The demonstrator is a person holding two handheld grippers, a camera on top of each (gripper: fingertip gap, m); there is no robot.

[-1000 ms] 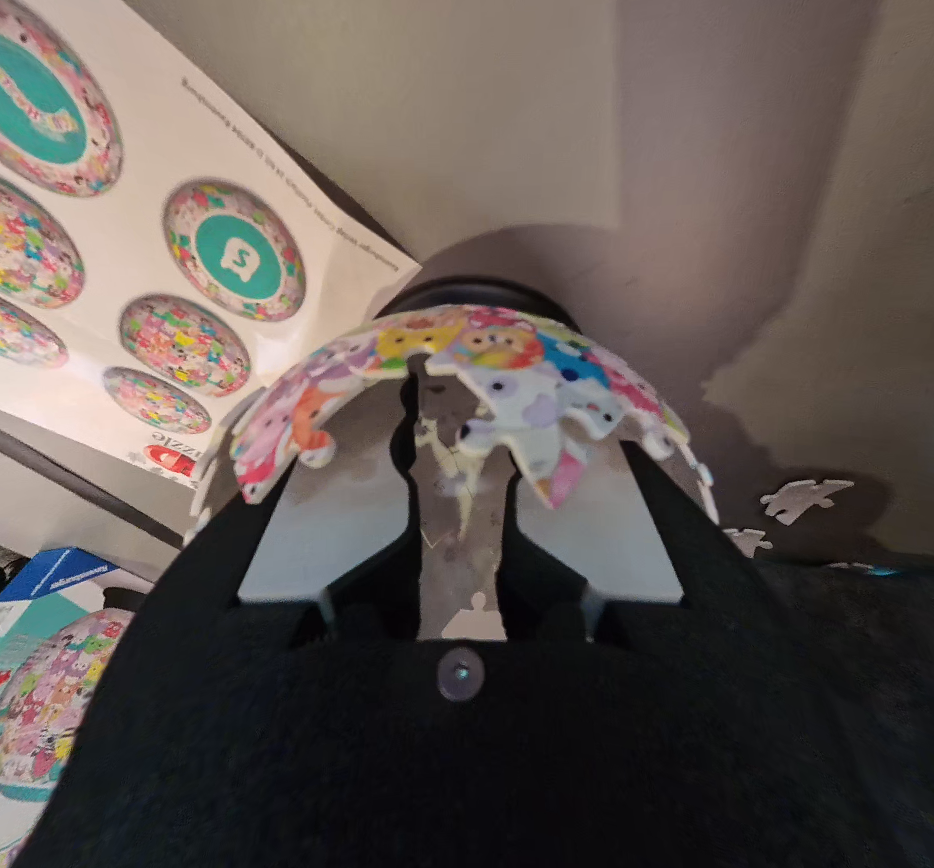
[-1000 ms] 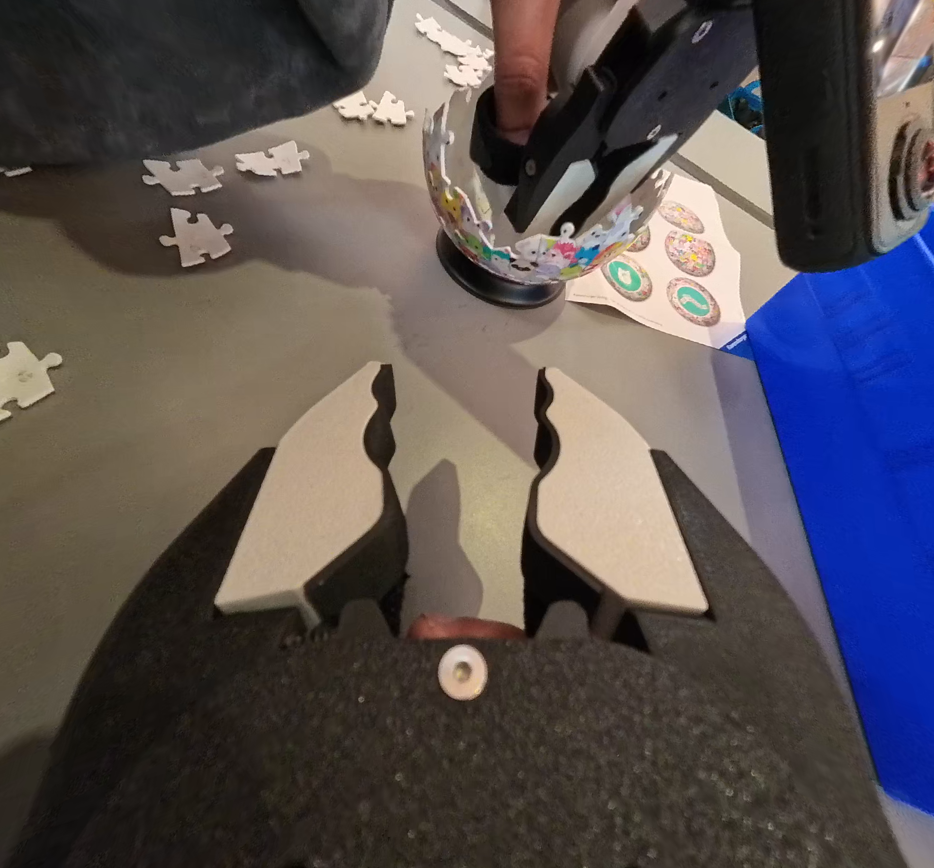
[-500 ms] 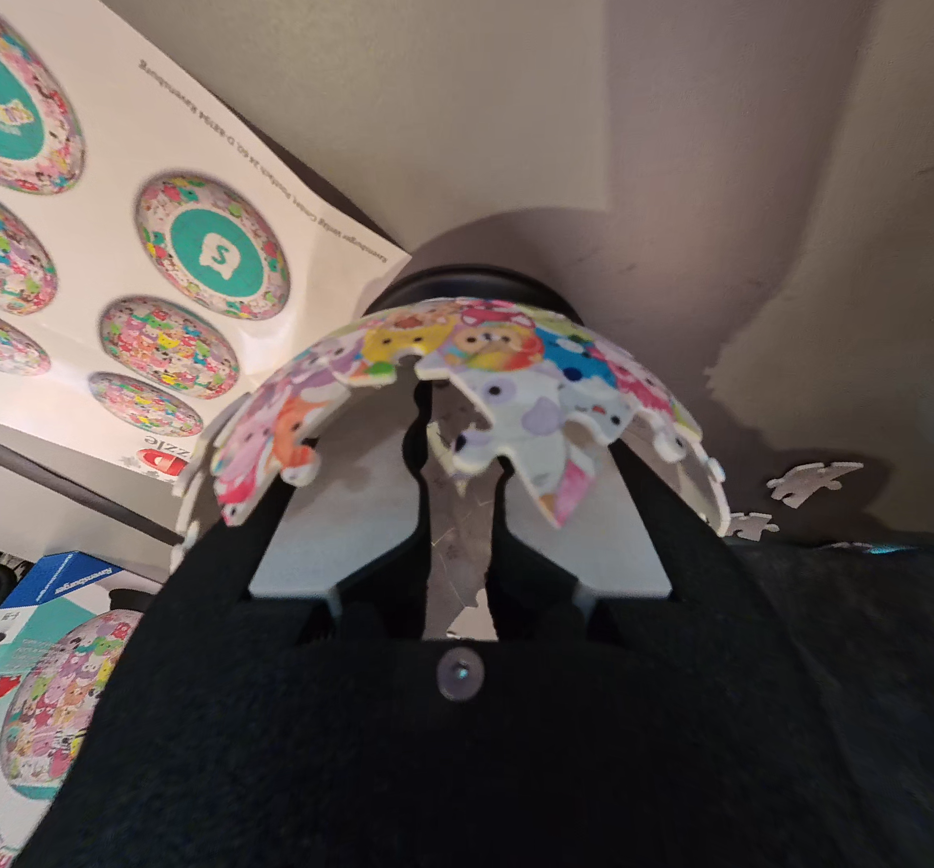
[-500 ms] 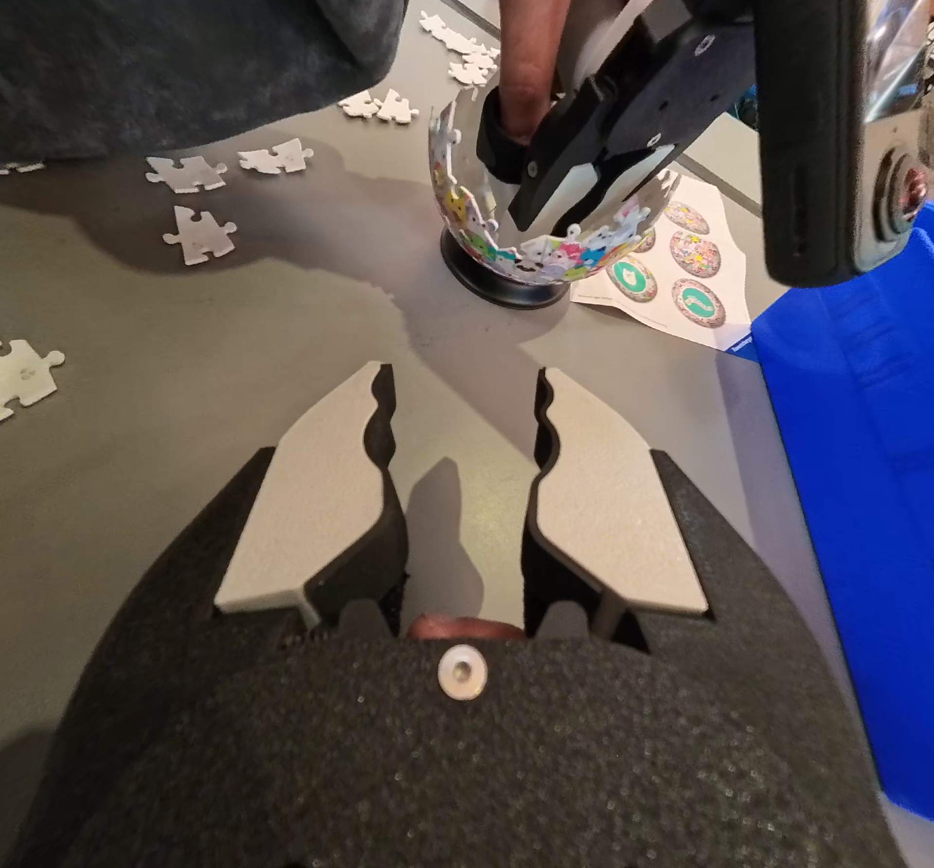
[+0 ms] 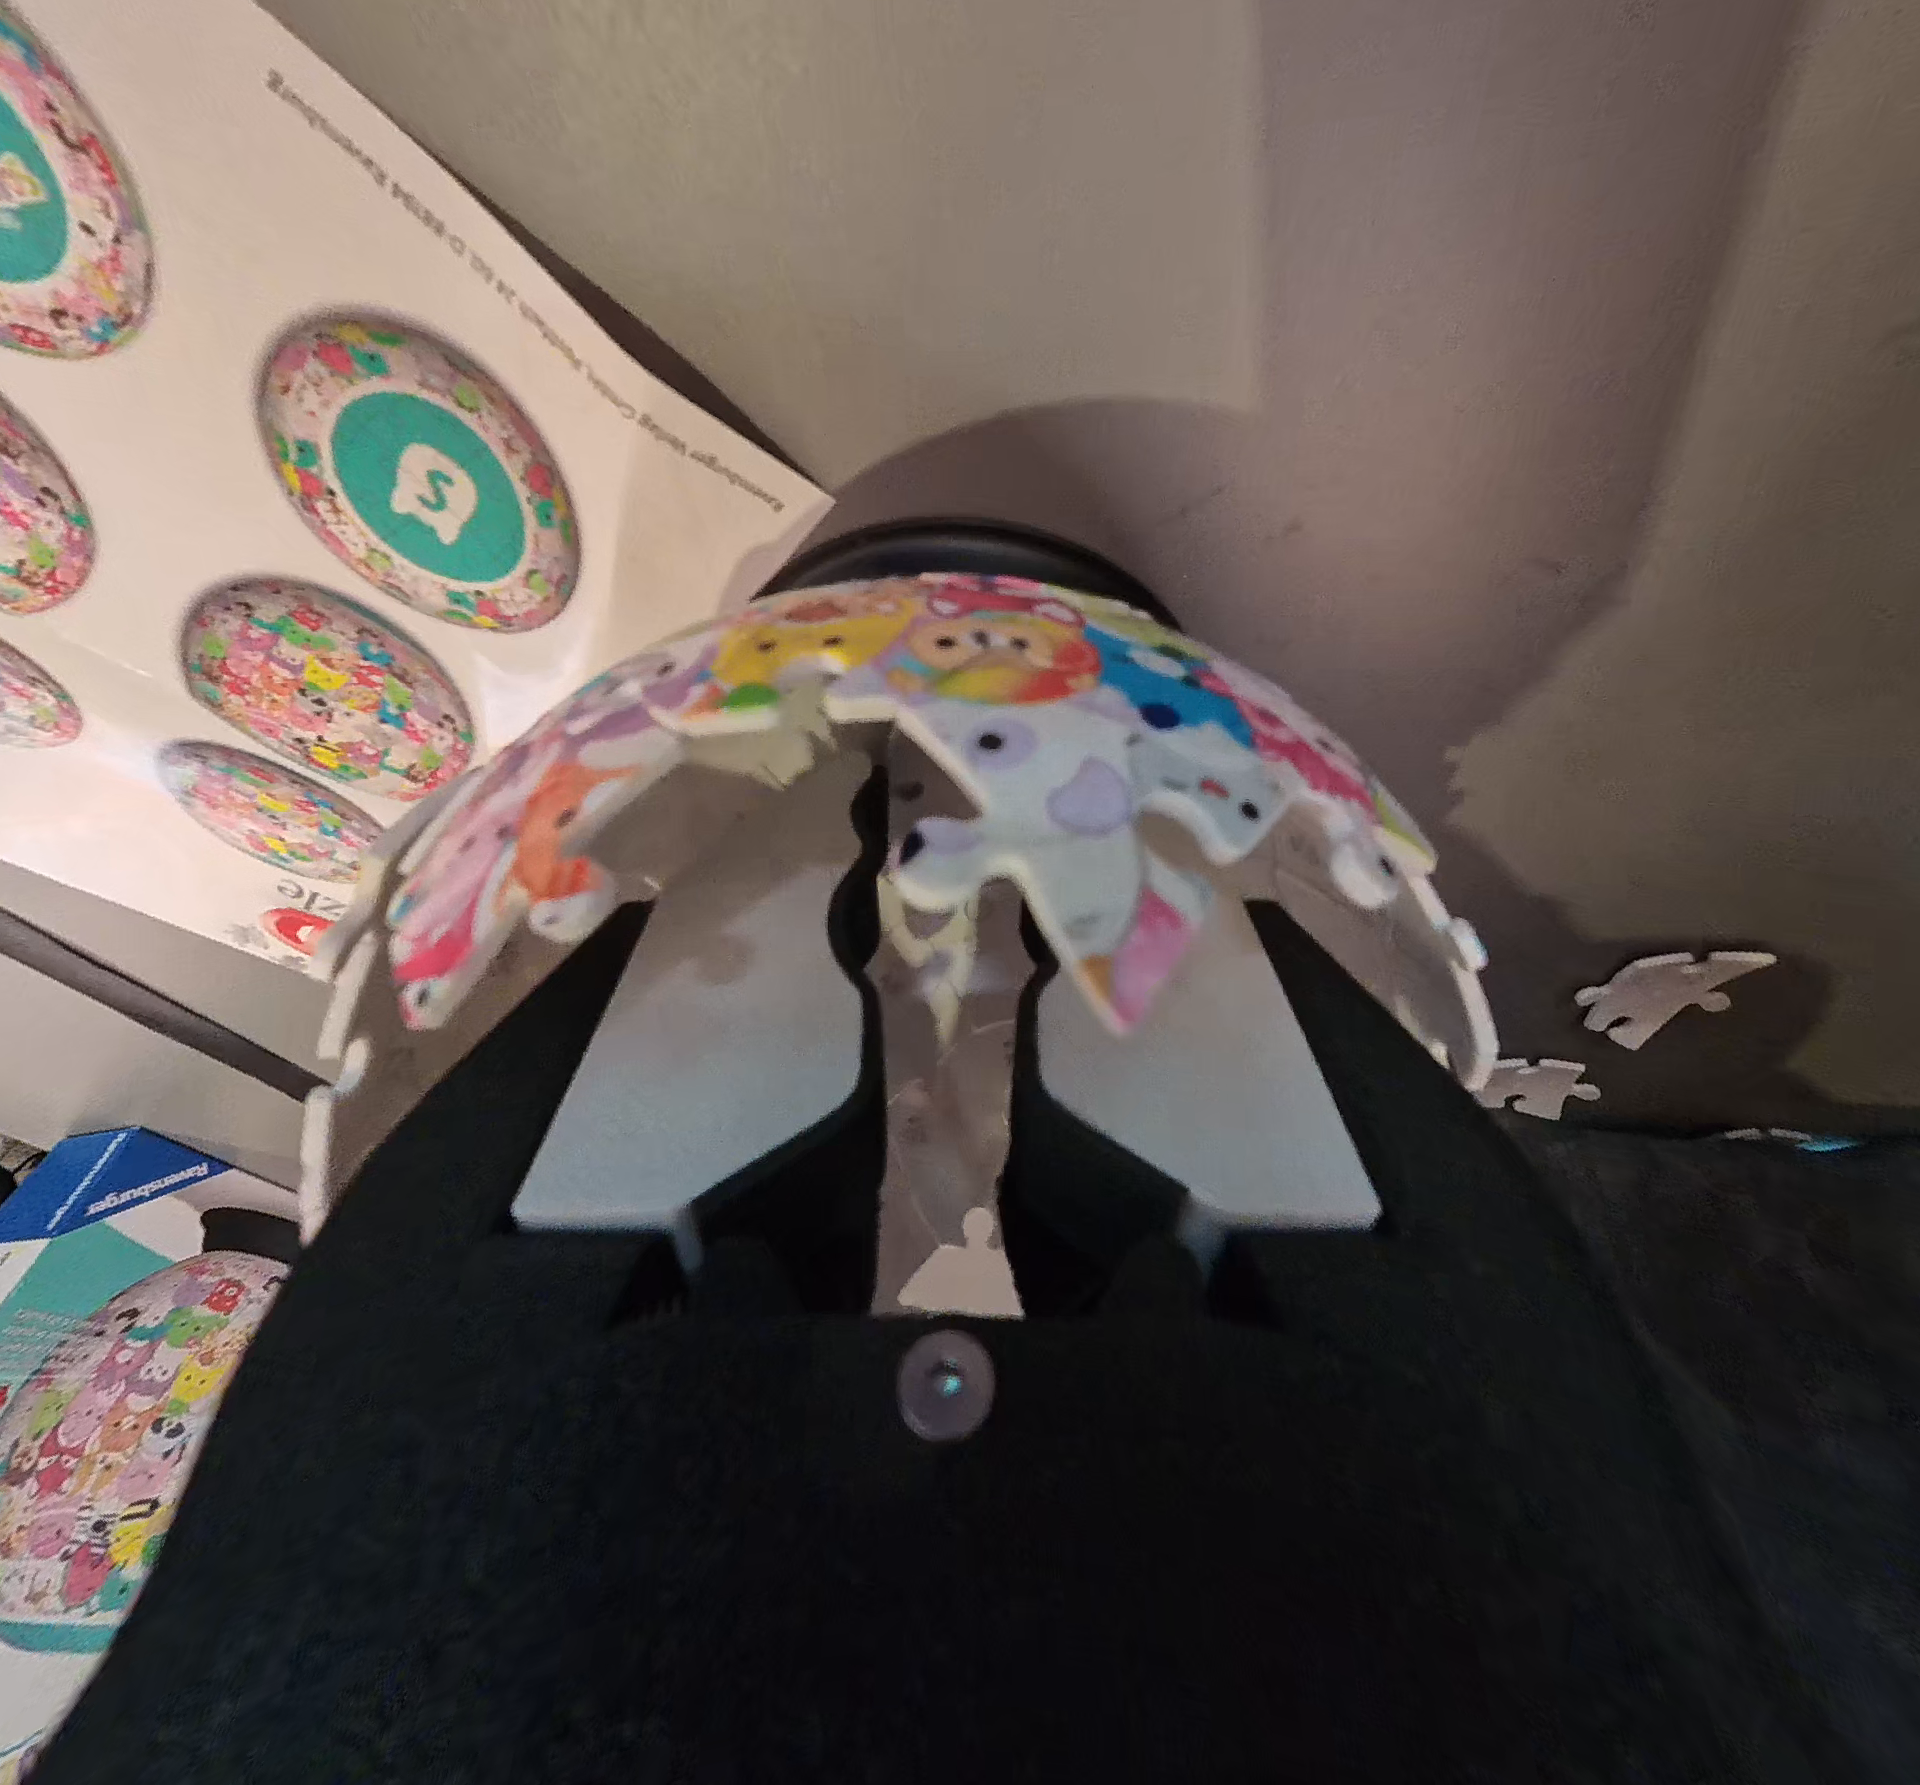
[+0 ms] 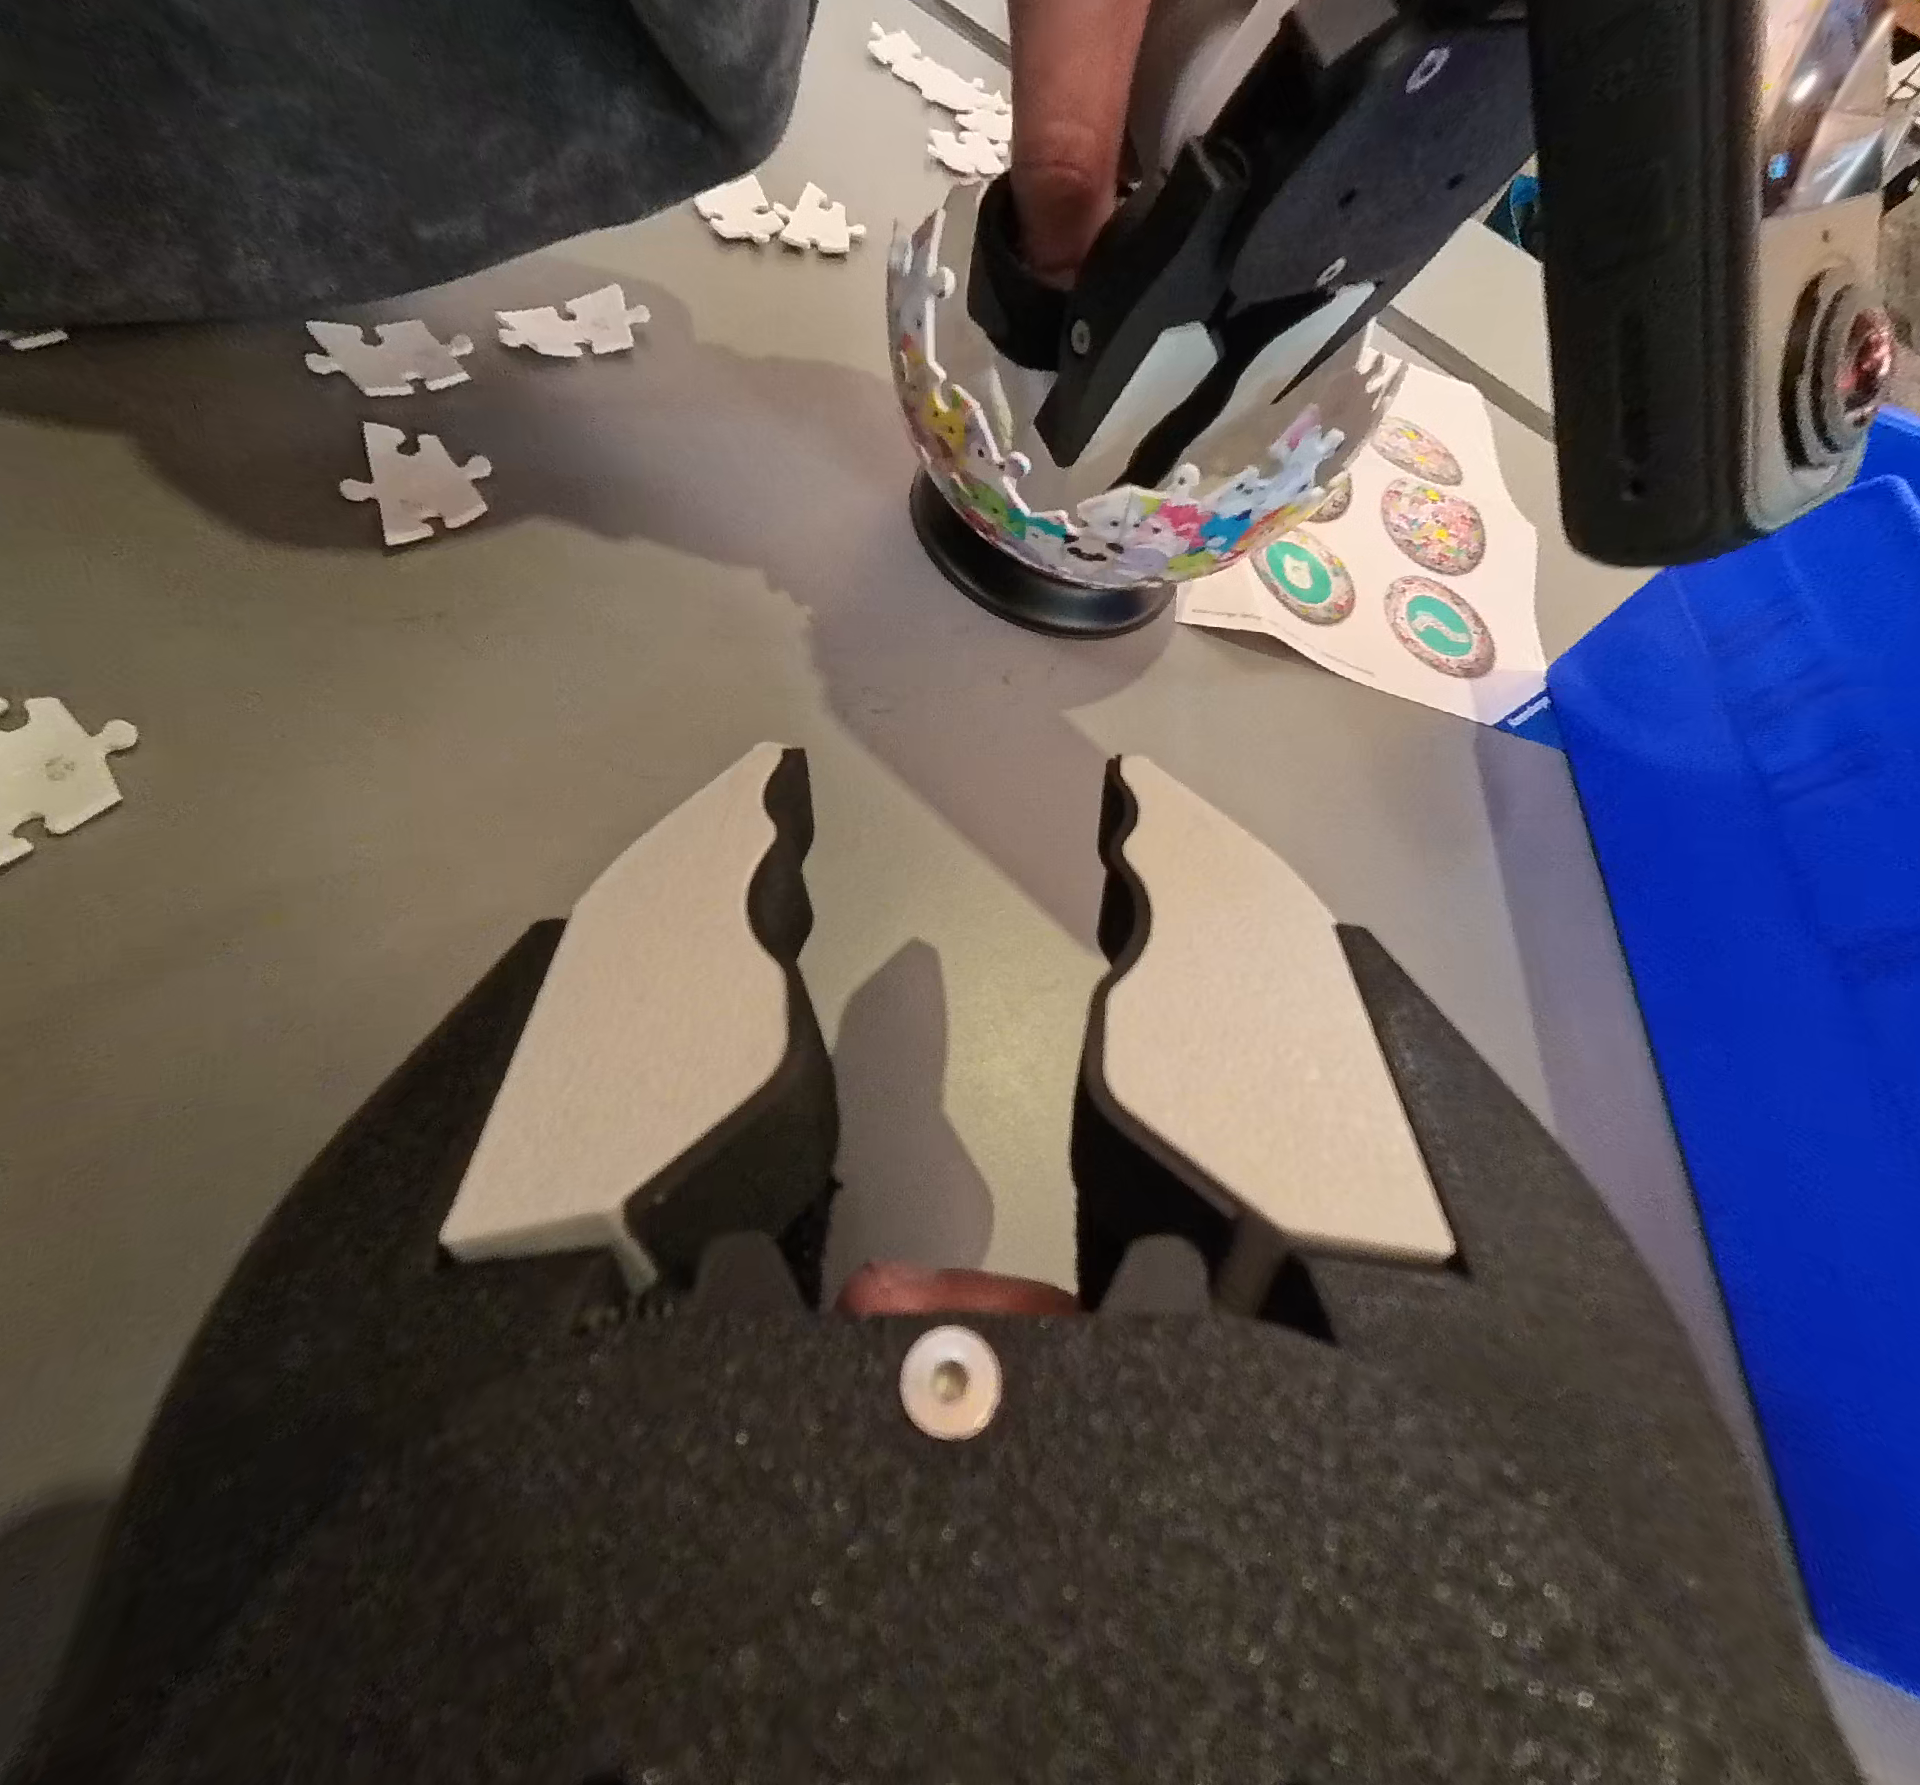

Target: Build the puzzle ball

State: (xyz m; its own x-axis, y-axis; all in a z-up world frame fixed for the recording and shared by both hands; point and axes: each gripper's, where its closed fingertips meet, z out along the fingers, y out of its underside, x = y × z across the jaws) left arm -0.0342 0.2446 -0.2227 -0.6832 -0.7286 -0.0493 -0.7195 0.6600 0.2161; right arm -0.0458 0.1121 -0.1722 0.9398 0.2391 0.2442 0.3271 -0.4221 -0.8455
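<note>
The left gripper (image 6: 1132, 426), jaws narrowed inside the colourful half-built puzzle ball shell (image 6: 1101, 530) on its black round stand (image 6: 1023, 592), has barely shifted, its grip unclear, while the empty right gripper (image 6: 956, 800) waits spread apart.

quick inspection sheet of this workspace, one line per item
surface: grey table, shadowed.
job's things: part-built puzzle ball, an open bowl on a black stand; loose pieces white side up.
clutter: instruction sheet beside the stand; puzzle box; blue bin.
grippers: left gripper reaches inside the bowl, jaws a narrow gap apart, no grip visible; right gripper open, empty, above the table.
cables: nothing seen.
surroundings: a person's hand and dark sleeve.
</note>
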